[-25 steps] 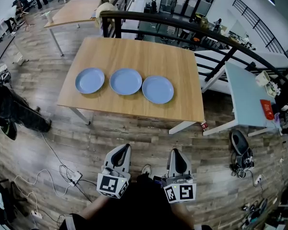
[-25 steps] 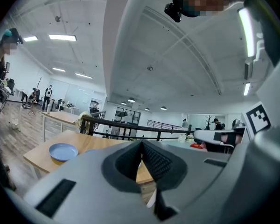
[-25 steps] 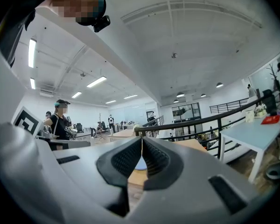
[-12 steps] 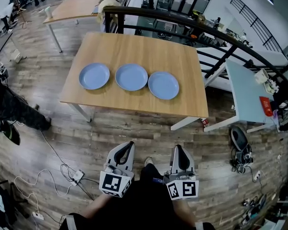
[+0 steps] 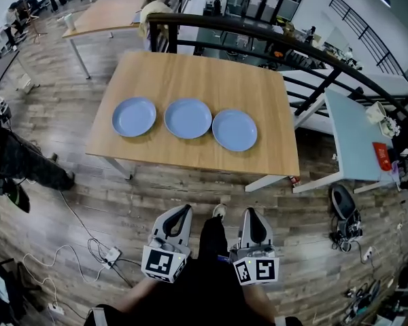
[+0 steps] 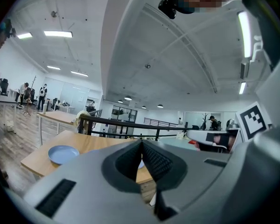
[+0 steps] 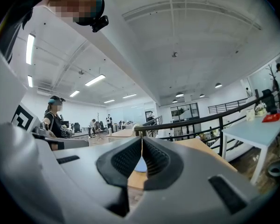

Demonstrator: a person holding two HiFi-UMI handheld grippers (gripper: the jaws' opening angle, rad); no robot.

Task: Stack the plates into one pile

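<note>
Three light-blue plates lie in a row on the wooden table (image 5: 211, 80): the left plate (image 5: 134, 117), the middle plate (image 5: 188, 118) and the right plate (image 5: 234, 130). None rests on another. My left gripper (image 5: 180, 212) and right gripper (image 5: 249, 214) hang side by side over the floor, well short of the table's near edge, both pointing at it. Both are shut with nothing between the pads. In the left gripper view the left plate (image 6: 63, 154) shows beside the closed jaws. In the right gripper view a plate (image 7: 141, 164) peeks out just behind the jaw tips.
A black railing (image 5: 258, 36) runs behind the table. A pale table (image 5: 353, 138) stands to the right and another wooden table (image 5: 109, 12) far back left. Cables and a power strip (image 5: 109, 253) lie on the floor at left, a dark bag (image 5: 343, 206) at right.
The table and plates sit lower and nearer in the head view. Both grippers have drifted forward toward the table, still shut and empty.
</note>
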